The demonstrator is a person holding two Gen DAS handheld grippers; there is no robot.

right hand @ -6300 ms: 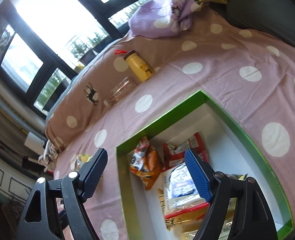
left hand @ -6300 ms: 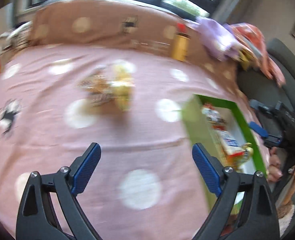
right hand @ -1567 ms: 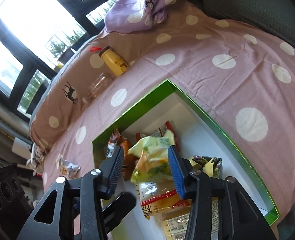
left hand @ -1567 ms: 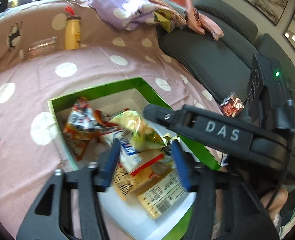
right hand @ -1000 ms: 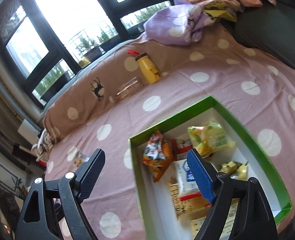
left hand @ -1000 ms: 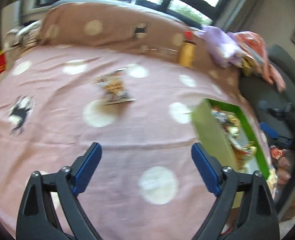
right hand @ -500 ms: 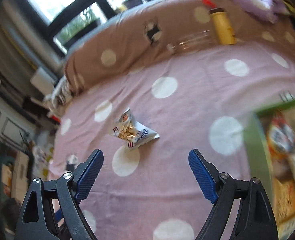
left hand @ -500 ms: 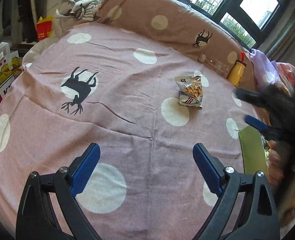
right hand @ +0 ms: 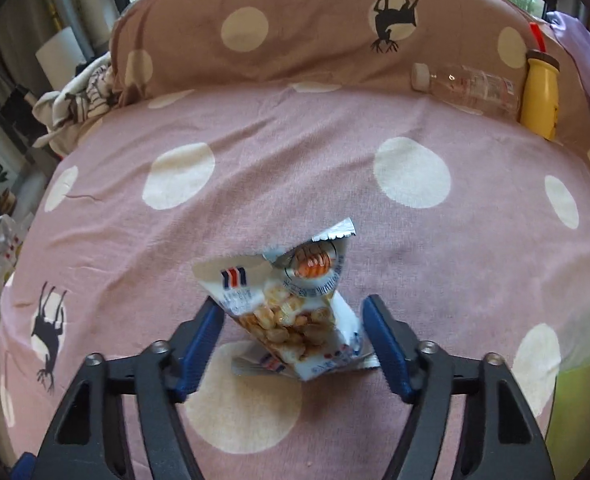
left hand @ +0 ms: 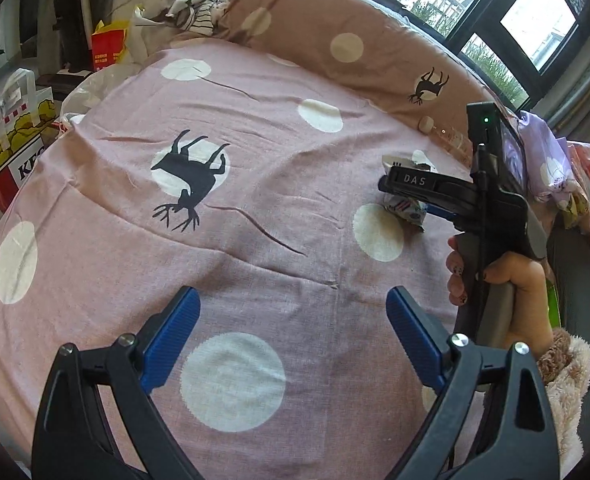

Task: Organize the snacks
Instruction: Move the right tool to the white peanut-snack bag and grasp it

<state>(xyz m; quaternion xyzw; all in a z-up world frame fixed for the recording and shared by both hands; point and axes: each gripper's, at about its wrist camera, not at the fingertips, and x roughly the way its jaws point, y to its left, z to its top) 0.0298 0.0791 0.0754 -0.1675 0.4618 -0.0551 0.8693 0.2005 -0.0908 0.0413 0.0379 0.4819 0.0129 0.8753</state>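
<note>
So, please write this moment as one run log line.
step: pick last loose snack | right gripper: jaws just closing around snack packet, grip not confirmed | left gripper: open, empty, over pink bedsheet

My left tongs (left hand: 293, 324) hang wide apart, pointing steeply down with nothing between the blue pads. My right tongs (right hand: 293, 334) also tilt down; their jaws have just been closing and now flank a snack packet. My right hand (left hand: 507, 292) grips the handle.

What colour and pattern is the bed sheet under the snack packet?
Pink sheet with big white dots and black deer prints, clearest in the right wrist view.
</note>
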